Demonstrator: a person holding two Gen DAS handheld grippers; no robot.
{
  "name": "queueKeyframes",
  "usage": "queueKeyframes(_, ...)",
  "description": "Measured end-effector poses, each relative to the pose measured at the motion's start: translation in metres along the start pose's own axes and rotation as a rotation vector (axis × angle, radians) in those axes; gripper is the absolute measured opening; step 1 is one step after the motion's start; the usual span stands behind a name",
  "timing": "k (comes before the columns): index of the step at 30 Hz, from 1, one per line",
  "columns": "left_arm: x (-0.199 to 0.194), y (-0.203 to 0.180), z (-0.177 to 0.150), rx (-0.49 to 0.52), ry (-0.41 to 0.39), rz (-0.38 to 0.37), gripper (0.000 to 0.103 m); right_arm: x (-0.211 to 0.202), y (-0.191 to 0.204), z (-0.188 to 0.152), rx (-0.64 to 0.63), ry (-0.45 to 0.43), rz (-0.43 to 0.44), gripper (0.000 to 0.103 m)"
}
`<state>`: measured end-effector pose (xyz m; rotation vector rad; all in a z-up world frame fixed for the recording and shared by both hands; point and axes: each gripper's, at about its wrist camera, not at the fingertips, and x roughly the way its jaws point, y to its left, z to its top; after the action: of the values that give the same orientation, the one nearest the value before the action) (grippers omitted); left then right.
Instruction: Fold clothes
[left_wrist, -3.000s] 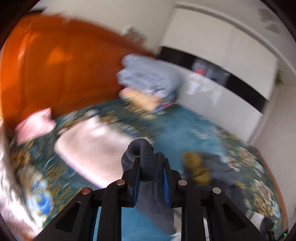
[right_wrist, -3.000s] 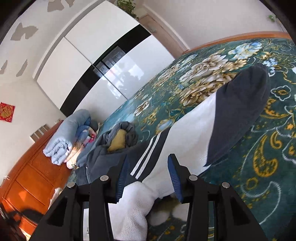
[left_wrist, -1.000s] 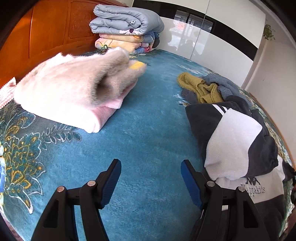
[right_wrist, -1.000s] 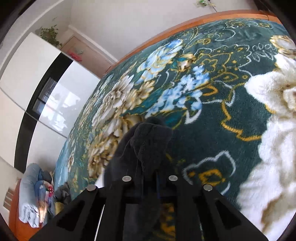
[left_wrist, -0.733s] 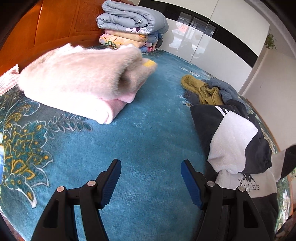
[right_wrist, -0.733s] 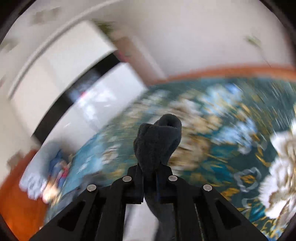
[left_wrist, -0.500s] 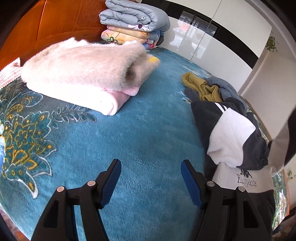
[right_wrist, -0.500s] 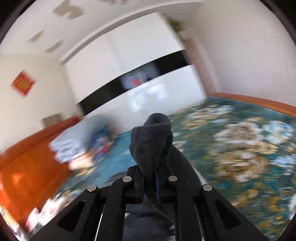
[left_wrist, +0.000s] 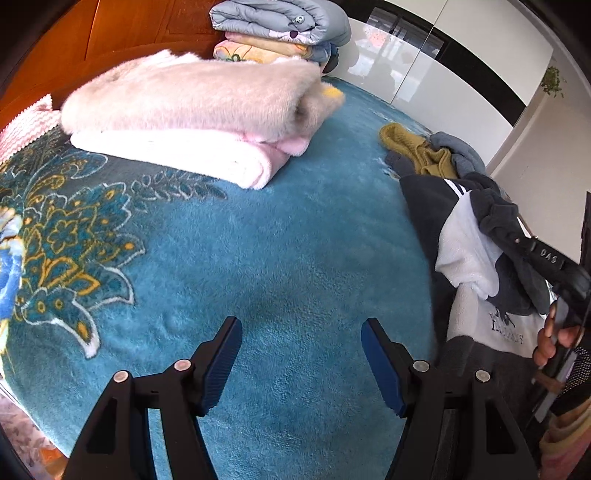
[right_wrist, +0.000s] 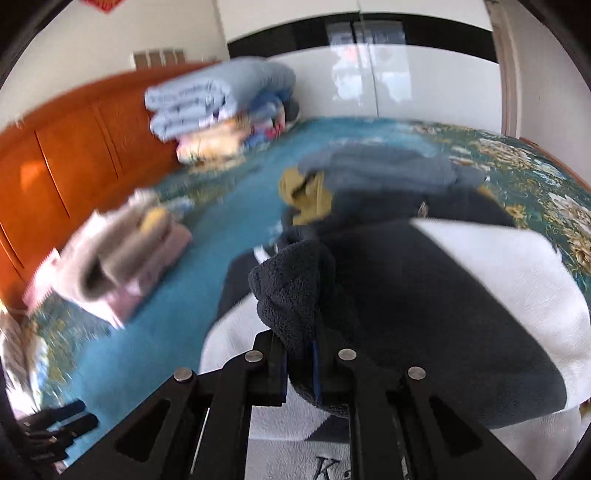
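Though pinched (right hand-held gripper (right_wrist: 299, 363)), sweatshirt (right_wrist: 424, 295)

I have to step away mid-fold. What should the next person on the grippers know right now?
Left gripper: open, empty, over bare blue bedspread.
Right gripper: shut on the dark sleeve of the black-and-white sweatshirt, carrying it across the body.
Done: folded pink pile near the headboard.
Left: finish this sweatshirt, then the unfolded heap of mustard and grey clothes behind it.
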<state>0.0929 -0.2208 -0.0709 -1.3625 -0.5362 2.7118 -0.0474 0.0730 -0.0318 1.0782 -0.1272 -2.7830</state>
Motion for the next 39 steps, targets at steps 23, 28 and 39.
queueKeyframes(23, 0.013, -0.090, -0.004, 0.105, 0.111, -0.217, 0.071, -0.175, -0.204, -0.116, 0.411, -0.076, 0.009, 0.065)
queueKeyframes(28, 0.015, -0.136, 0.047, 0.149, 0.045, -0.321, 0.071, -0.183, -0.228, -0.122, 0.535, -0.154, 0.031, 0.065)
queueKeyframes(39, 0.094, -0.192, 0.085, 0.084, 0.149, -0.345, 0.070, -0.152, -0.224, -0.092, 0.572, -0.275, 0.154, 0.065)
